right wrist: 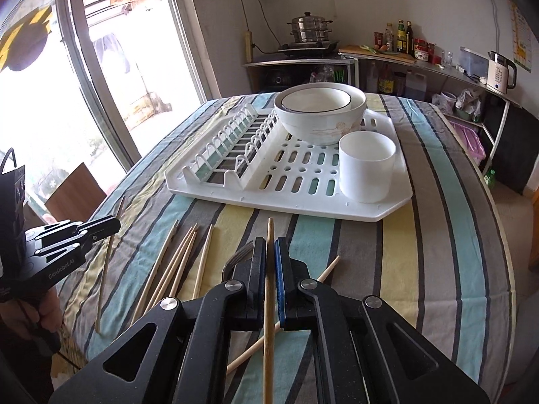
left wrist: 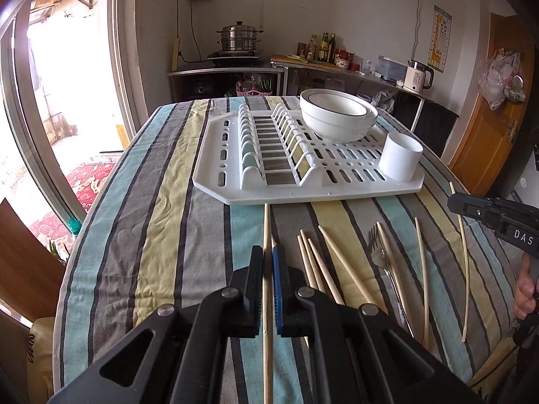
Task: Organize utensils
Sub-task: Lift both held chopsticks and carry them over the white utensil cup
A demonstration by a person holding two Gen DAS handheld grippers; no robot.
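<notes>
Your left claw is clamped on a single chopstick, the stick running straight out between the pads toward the drying rack. Just right of it on the striped surface there's a loose bunch of chopsticks, then a fork with another stick lying across it, then two more thin sticks farther out toward the edge. So the stretch between your two claws is pretty cluttered.

Your right claw is squeezed shut on its own chopstick, tip pointing at the rack's front edge. One stray chopstick lies slanted under that claw, crossing beneath the held one.

Up ahead, the rack sits across the middle of the surface: plate slots on its left half, stacked white bowls at the back, and the white utensil cup at the front right corner, just in front of the bowls. Nothing's in the cup that I can see.
</notes>
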